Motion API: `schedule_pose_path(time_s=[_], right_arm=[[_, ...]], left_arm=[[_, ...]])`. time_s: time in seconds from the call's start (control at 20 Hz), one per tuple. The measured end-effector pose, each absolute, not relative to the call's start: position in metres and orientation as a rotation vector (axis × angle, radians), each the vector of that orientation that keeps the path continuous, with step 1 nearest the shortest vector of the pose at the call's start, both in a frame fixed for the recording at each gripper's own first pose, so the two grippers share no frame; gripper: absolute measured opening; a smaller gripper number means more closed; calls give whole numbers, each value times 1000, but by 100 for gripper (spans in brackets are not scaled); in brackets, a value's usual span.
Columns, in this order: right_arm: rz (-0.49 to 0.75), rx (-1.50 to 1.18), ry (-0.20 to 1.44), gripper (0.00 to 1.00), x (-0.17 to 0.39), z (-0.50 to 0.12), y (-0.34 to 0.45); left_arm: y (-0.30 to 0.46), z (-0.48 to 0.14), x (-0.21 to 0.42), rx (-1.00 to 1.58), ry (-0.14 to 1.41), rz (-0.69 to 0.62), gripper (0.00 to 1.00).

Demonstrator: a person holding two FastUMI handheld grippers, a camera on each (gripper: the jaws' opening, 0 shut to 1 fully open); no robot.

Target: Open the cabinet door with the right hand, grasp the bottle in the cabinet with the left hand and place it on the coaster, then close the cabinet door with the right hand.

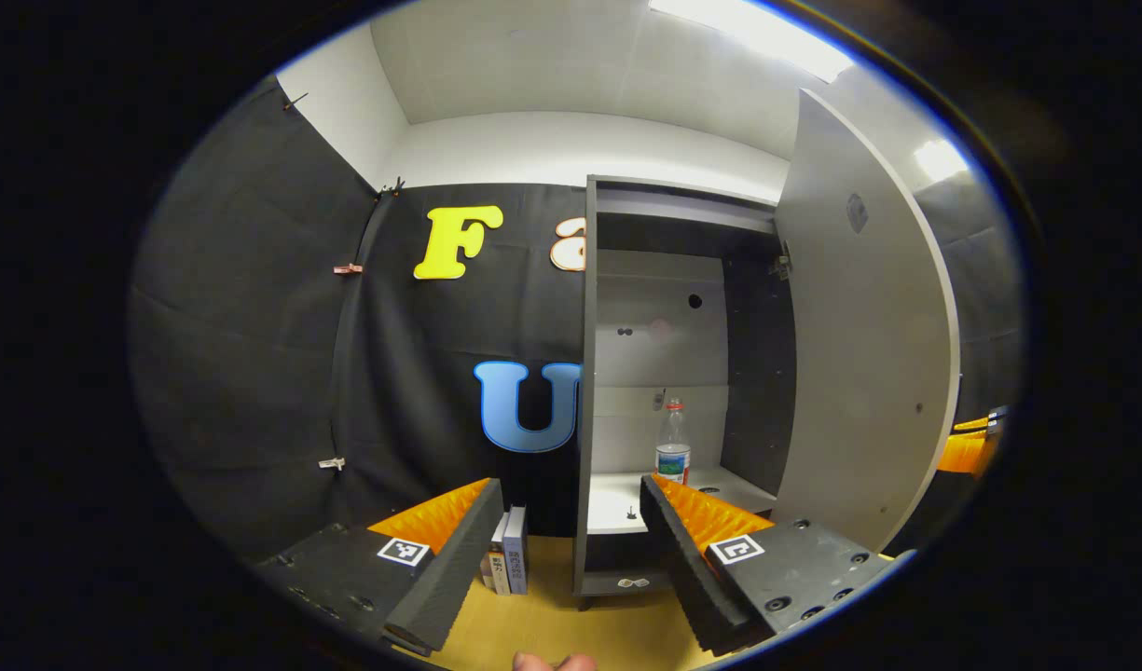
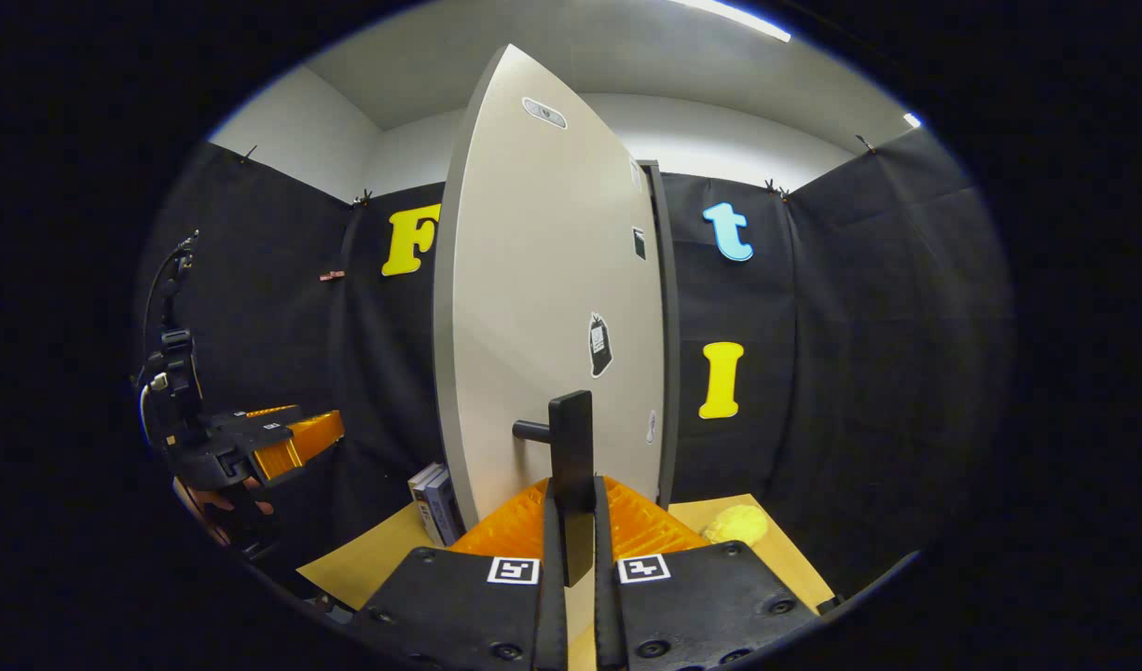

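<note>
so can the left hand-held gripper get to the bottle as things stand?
Probably yes. The cabinet door is swung wide, held at its handle by the right hand-held gripper. The bottle stands upright on the shelf, and the open left hand-held gripper faces it, nothing between.

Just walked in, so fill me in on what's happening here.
A person works a gripper in each hand. The right gripper is shut on the handle of the cabinet door, which is swung open. The left gripper is open, facing the bottle on the cabinet shelf, not yet grasping it.
</note>
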State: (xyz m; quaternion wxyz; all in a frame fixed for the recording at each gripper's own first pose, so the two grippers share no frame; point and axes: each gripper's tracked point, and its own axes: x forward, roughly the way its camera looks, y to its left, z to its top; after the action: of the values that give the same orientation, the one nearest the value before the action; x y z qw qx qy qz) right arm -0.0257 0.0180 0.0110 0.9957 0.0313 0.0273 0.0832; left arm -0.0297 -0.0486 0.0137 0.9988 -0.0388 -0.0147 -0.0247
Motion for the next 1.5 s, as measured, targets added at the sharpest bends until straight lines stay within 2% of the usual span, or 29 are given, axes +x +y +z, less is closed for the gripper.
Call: schedule_pose_path(time_s=[0.1, 0.45, 0.7, 0.9, 1.35, 1.45, 1.5], right_arm=[[137, 43, 43, 16, -30, 12, 4], [52, 55, 55, 16, -35, 10, -53], [-9, 85, 60, 10, -33, 11, -85], [-54, 85, 52, 10, -35, 13, -110], [-7, 99, 77, 10, -44, 12, -114], [-7, 117, 58, 17, -51, 23, -120], [-22, 117, 39, 13, -52, 27, -128]], left_arm=[[-57, 13, -29, -77, -26, -62, 94], [-87, 18, -22, -71, -25, -105, 92], [-102, 20, -21, -69, -27, -116, 94], [-118, 22, -16, -80, -34, -130, 94], [-167, 22, 10, -43, -28, -173, 92], [-180, 14, 24, -38, -13, -184, 92], [-188, 10, 34, -37, -5, -188, 93]])
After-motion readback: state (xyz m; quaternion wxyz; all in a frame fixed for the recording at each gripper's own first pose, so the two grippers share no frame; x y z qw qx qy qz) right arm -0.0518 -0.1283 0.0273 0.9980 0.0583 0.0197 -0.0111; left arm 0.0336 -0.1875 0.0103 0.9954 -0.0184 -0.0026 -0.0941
